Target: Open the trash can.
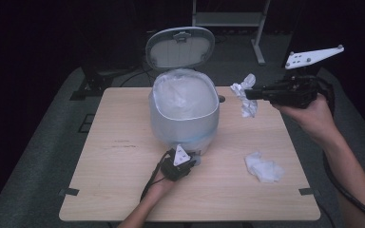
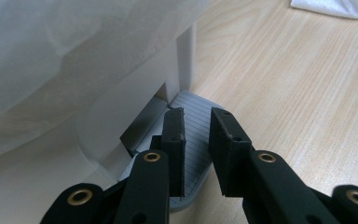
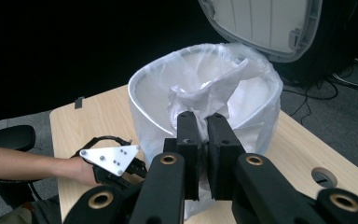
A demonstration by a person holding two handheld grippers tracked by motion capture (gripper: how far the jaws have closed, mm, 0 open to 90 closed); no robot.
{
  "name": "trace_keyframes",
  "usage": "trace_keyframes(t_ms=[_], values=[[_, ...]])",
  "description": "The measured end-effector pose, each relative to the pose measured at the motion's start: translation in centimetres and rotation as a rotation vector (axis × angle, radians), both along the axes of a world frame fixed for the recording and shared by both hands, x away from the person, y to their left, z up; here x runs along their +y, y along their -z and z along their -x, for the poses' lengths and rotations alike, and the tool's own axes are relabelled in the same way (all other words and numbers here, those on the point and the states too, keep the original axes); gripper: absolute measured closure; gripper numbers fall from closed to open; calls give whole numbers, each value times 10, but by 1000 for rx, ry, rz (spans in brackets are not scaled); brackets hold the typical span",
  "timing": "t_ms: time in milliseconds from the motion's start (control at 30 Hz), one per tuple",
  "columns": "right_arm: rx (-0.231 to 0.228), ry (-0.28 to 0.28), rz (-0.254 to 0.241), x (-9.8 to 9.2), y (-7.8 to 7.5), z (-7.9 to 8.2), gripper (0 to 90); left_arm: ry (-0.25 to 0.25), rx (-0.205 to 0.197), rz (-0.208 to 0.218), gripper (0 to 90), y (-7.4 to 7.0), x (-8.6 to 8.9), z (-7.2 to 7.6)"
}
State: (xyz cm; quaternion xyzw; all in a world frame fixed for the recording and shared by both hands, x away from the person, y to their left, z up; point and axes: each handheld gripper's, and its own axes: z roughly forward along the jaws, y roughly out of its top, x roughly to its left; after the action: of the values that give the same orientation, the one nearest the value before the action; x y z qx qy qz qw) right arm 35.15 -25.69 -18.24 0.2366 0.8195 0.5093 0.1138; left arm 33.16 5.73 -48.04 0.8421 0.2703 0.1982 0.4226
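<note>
We see the right tongs [image 1: 255, 93] clamping crumpled white tissue [image 1: 245, 94] beside the lidded white plastic bin [image 1: 184, 114]; left tongs [image 2: 196, 122], slightly parted and empty, press its grey ribbed pedal [image 2: 196, 135].

Looks like lab or test room: small wooden table [image 1: 123, 156] alone on grey carpet [image 1: 43, 156], dark all around, cables [image 1: 128, 76] on floor, metal stand [image 1: 259, 45] behind.
</note>
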Motion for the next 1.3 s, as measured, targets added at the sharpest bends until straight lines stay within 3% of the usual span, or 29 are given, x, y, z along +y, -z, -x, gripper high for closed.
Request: trace_keyframes(t_ms=[567, 1300], values=[[0, -40, 14, 31, -12, -13, 843, 0, 3, 2, 759, 0, 0, 0], [6, -75, 28, 59, -12, -27, 843, 0, 5, 2, 759, 0, 0, 0]])
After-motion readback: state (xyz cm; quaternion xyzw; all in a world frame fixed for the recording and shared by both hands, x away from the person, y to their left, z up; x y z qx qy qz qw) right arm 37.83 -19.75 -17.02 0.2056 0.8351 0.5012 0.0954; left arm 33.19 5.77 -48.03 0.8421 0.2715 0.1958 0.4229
